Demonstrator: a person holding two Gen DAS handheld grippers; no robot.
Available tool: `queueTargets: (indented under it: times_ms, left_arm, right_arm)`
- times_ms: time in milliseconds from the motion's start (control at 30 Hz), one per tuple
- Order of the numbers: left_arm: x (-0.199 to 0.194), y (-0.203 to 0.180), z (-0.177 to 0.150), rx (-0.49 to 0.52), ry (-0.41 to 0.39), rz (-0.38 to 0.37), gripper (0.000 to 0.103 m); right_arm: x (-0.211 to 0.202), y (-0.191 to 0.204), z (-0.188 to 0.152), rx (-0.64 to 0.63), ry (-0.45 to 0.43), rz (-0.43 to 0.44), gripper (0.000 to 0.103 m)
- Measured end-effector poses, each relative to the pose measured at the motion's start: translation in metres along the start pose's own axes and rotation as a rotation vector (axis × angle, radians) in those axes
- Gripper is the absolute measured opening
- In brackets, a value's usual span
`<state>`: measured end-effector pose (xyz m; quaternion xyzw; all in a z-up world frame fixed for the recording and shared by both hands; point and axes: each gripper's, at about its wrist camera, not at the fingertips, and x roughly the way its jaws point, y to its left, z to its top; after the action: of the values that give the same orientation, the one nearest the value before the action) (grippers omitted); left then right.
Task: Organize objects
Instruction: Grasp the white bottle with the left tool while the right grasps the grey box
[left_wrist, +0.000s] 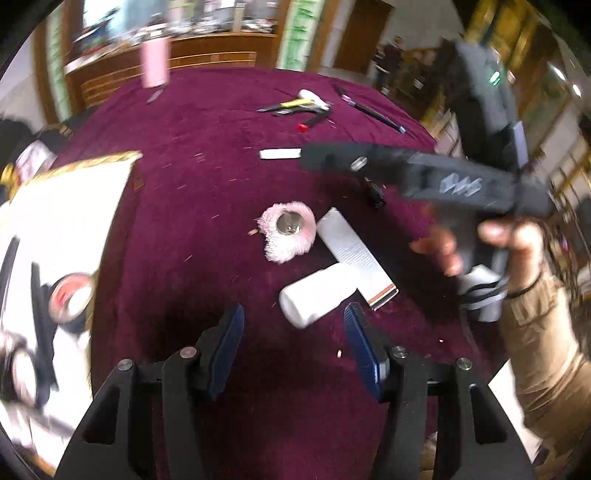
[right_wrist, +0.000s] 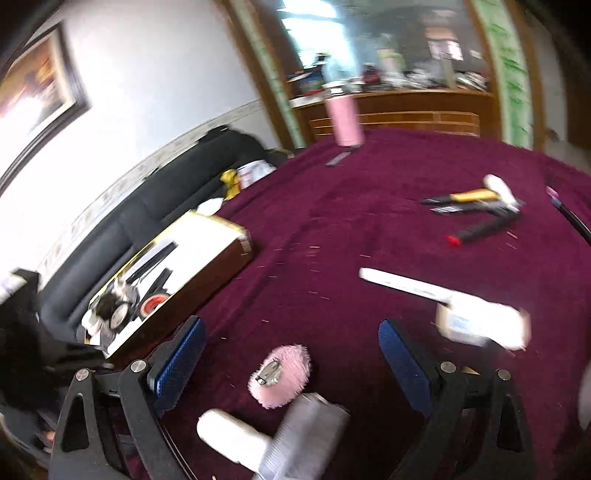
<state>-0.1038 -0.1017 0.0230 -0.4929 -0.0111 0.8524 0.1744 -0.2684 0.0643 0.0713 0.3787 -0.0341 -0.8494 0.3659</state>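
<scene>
My left gripper (left_wrist: 293, 312) hangs open over the maroon tablecloth (left_wrist: 207, 206). The near end of a lying white bottle (left_wrist: 317, 295) shows between its tips, and the pads do not press on it. The bottle leans against a flat grey box (left_wrist: 354, 254), with a pink fluffy clip (left_wrist: 288, 232) just beyond. My right gripper (right_wrist: 291, 325) is open too, above the pink fluffy clip (right_wrist: 280, 373). The white bottle (right_wrist: 229, 435) and grey box (right_wrist: 306, 435) lie nearer its base. A hand (left_wrist: 517, 236) holds that gripper at the right.
A gold-rimmed white box (left_wrist: 66, 221) on the left holds a red roll (left_wrist: 70, 295) and dark items. A white stick (left_wrist: 279, 153), a small black clip (left_wrist: 376, 192), a yellow knife (left_wrist: 291, 105), a red-capped marker (left_wrist: 314, 122), pens (left_wrist: 373, 110) and a pink tumbler (left_wrist: 155, 62) lie farther off.
</scene>
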Motion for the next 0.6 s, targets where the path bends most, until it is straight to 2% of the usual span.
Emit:
queueTargets:
  times_ms: [133,300,433,500,600]
  left_arm:
    - [0.034,-0.016,0.015,0.123,0.041,-0.016,0.056]
    - [0.054,-0.027,0.018,0.221,0.086,-0.019,0.056]
    - [0.060,-0.025,0.018,0.234,0.111,-0.006,0.053]
    - [0.060,-0.024,0.015,0.232,0.113,-0.010,0.039]
    - [0.058,-0.024,0.011,0.217,0.103,-0.028,0.039]
  right_arm:
    - [-0.029,-0.016,-0.013,0.075,-0.021,-0.049,0.100]
    - [-0.047,-0.024,-0.031,0.135,-0.031,-0.068,0.100]
    - [-0.050,-0.023,-0.045,0.174,-0.030,-0.079,0.100]
    - [-0.048,-0.018,-0.050,0.176,-0.018,-0.094,0.100]
    - [-0.042,-0.014,-0.056,0.178,-0.001,-0.105,0.100]
